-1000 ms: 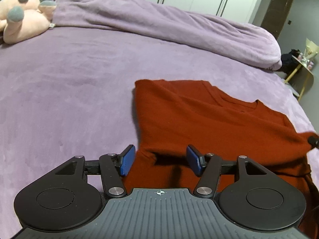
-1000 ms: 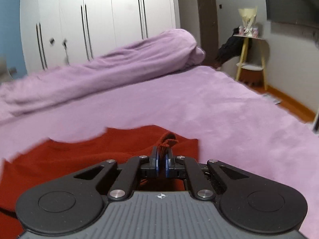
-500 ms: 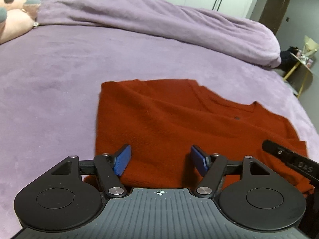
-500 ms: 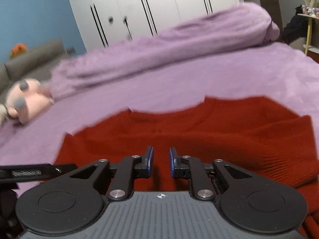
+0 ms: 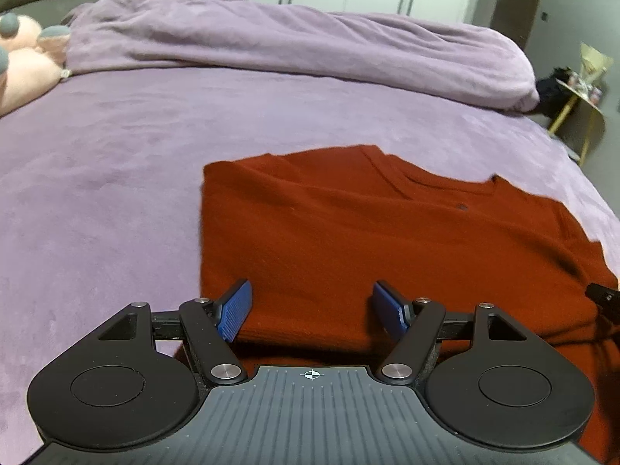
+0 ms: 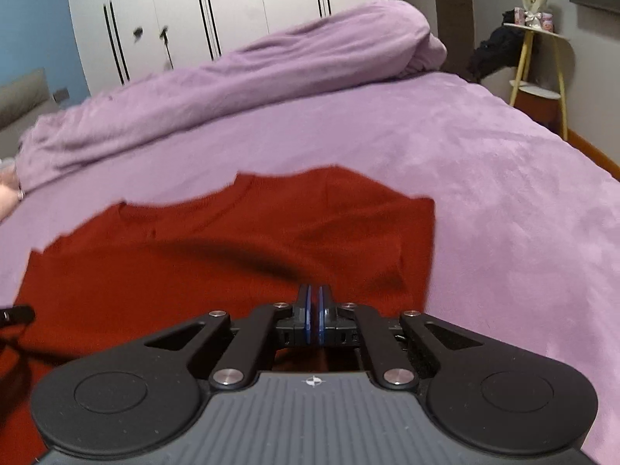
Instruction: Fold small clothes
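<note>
**Red sweater part-folded, left gripper wide, right pinched shut**

Left wrist view: left gripper is spread wide, nothing between the blue pads. It sits low over the near hem of the red sweater, which fills centre and right of frame on the purple bed. The sweater's left edge is straight, probably a sleeve already folded in; neckline points to the upper right. My read: jaws are staged wide to take the hem for the next fold. Rolled duvet runs across the top, plush toy at upper left, side table at far right.

Right wrist view: right gripper has its pads pressed together. Can't tell whether any knit is caught between them; no cloth shows above the tips. Sweater spans left and centre, its right edge straight too. Wardrobe at top.

Containers: 0 in either view; only the bed holds the sweater.
</note>
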`<state>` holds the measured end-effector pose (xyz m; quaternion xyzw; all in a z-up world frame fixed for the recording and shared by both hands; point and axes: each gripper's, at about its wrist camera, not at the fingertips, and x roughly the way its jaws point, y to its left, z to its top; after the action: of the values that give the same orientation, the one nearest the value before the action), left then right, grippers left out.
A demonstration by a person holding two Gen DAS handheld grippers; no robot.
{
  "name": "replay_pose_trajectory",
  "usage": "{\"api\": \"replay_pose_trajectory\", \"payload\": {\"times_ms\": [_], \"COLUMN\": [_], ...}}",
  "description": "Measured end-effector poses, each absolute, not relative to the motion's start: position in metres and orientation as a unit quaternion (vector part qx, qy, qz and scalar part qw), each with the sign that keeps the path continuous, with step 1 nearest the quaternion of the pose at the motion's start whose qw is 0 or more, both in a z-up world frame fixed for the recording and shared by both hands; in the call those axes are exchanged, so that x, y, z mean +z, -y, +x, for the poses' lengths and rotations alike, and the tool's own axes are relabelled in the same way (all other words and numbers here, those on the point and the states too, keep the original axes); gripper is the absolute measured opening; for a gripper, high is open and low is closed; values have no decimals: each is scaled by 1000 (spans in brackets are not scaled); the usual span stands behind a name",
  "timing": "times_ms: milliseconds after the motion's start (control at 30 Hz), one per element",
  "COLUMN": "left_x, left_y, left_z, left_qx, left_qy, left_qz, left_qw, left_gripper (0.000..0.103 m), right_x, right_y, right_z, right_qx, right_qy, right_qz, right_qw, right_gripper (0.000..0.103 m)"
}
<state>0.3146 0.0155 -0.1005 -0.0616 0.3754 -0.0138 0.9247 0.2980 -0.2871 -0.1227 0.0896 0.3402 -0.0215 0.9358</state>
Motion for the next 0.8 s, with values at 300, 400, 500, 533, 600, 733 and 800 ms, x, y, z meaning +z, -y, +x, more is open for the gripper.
{"api": "replay_pose_trajectory", "payload": {"times_ms": [300,400,500,533,600,733,800], "left_x": [-103,-108,-111,-112,-113,-111,-106], "left_y": [-3,3,4,5,5,3,0], "left_z": [304,305,308,311,315,314,305], "left_qx": [-23,-21,-18,-16,-12,-7,-8], "left_qy": [-382,-382,-383,-384,-386,-390,-388], "left_qz": [-25,-6,-2,-1,3,3,0], "left_qw": [923,924,924,923,922,921,922], "left_gripper": [75,76,80,82,86,89,87], "right_x": [-111,-124,-127,-129,-132,-130,-125], "right_y": [278,276,277,278,279,276,279], "right_z": [271,264,270,275,283,284,273], "right_qx": [-27,-27,-38,-42,-46,-49,-37], "right_qy": [-369,-368,-362,-360,-357,-358,-355], "right_qz": [33,6,2,0,-4,-10,2], "right_qw": [928,929,931,932,933,932,934], "right_gripper": [3,2,0,0,0,0,4]}}
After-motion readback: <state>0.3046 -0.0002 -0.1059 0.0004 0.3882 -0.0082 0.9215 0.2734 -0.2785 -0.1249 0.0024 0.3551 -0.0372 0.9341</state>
